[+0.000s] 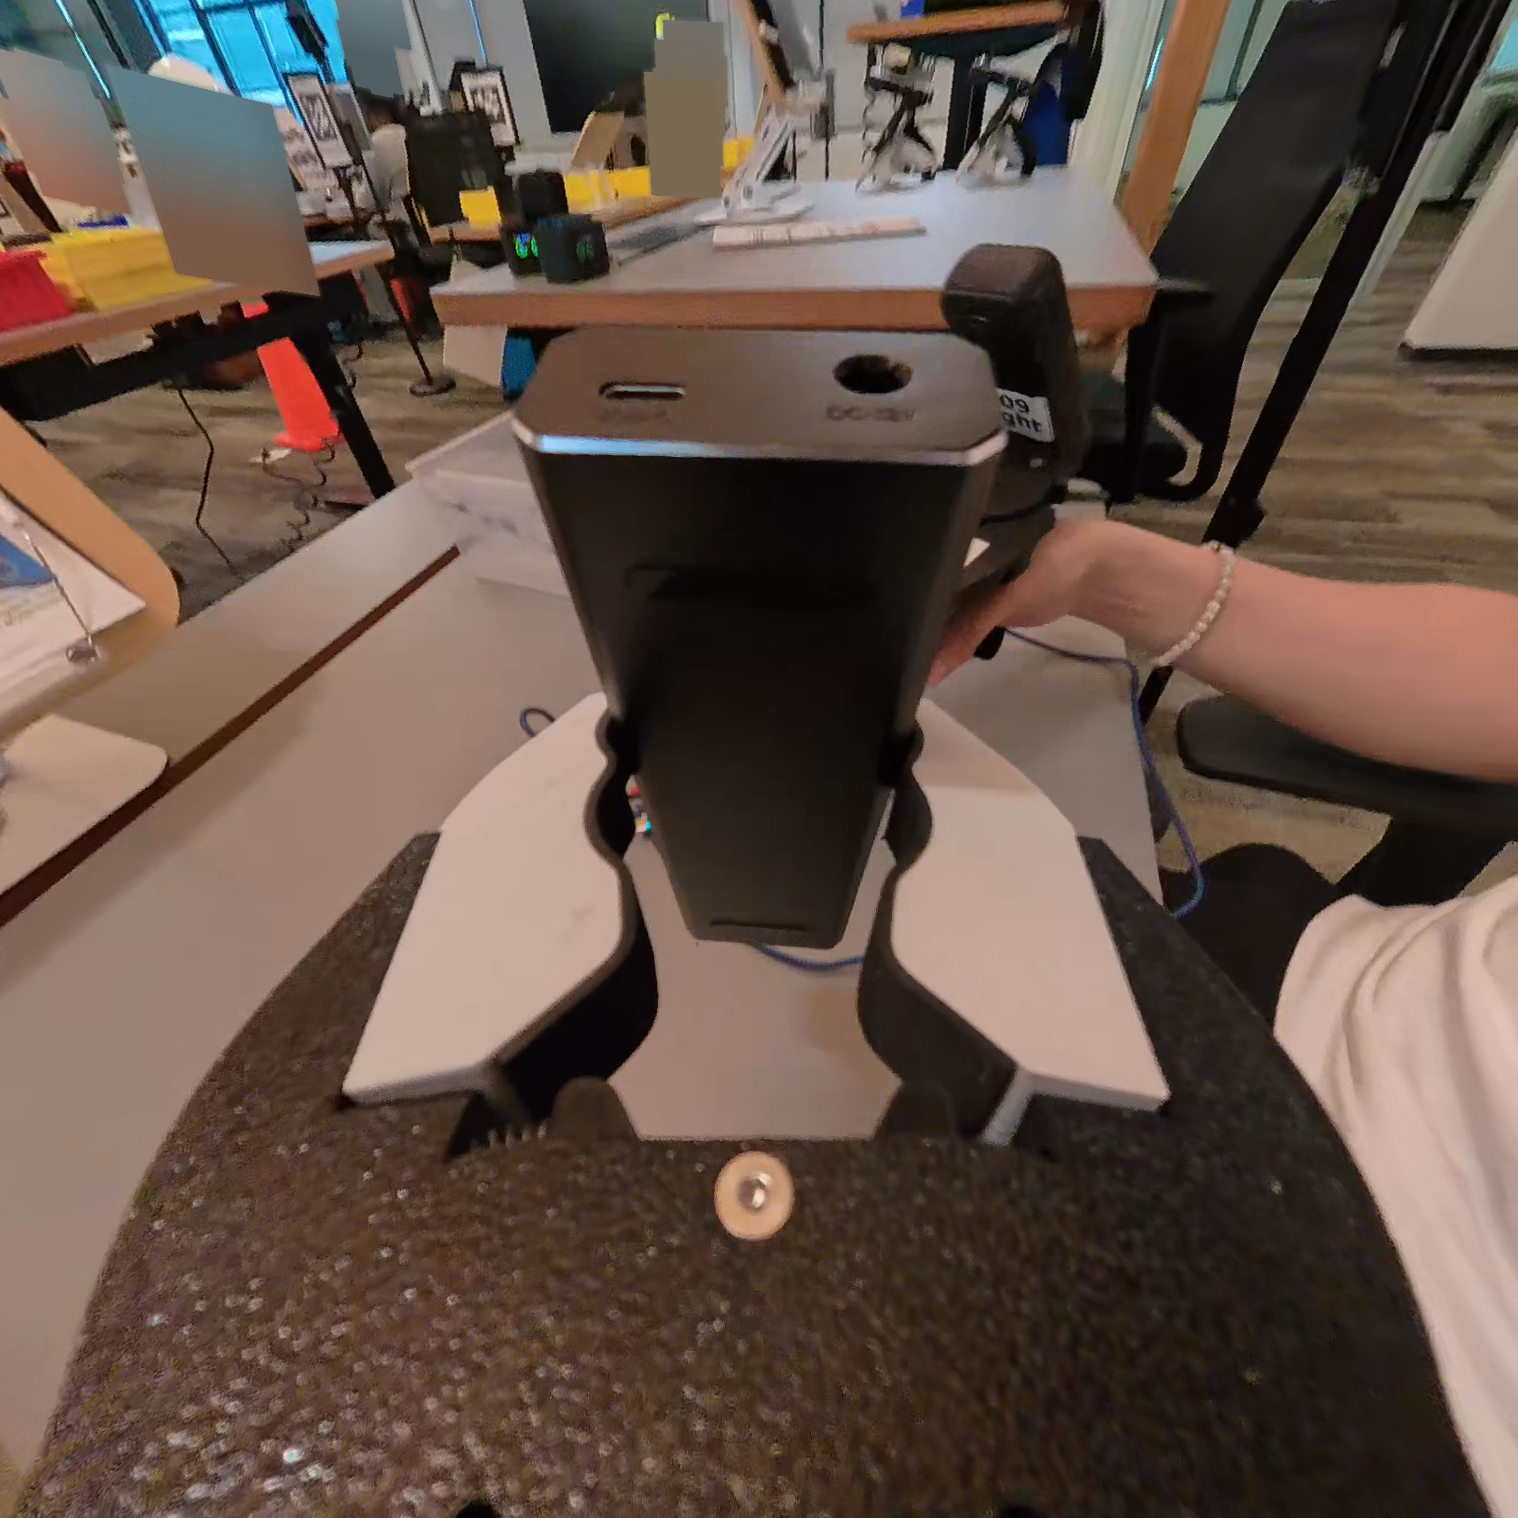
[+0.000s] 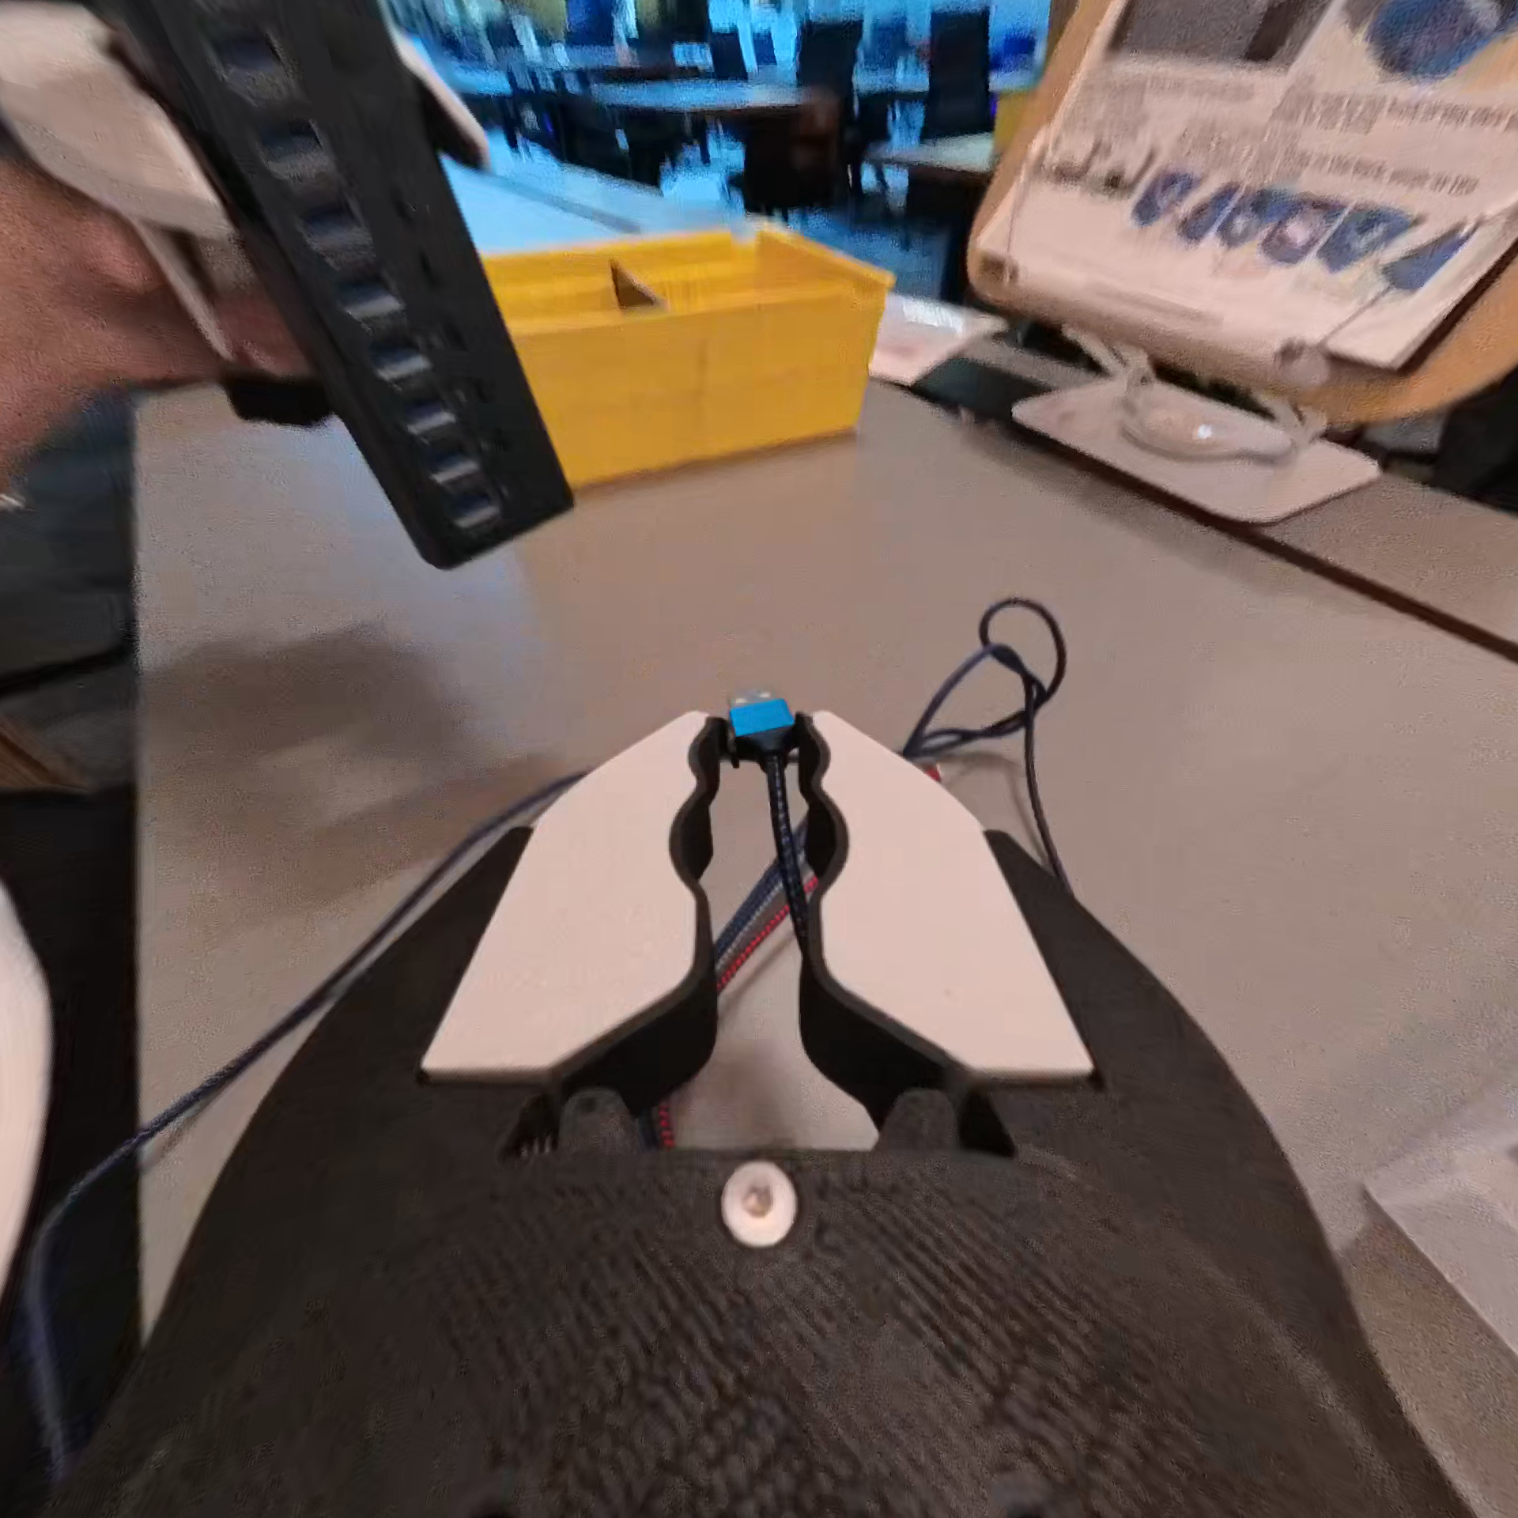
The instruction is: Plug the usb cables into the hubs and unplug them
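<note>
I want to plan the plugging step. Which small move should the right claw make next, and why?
Probably carry the blue USB plug up and left toward the row of ports on the black hub. The right claw is shut on the plug, metal tip forward; the left claw holds the hub above the table, well apart from the plug.

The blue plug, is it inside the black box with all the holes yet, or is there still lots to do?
Not yet. Done: the left gripper has lifted the hub off the table, and the right gripper has the blue plug pinched at the tips of its fingers. In hand: the plug is apart from the hub's row of ports. Left: push it in, pull it out. Other cables lie below.
</note>
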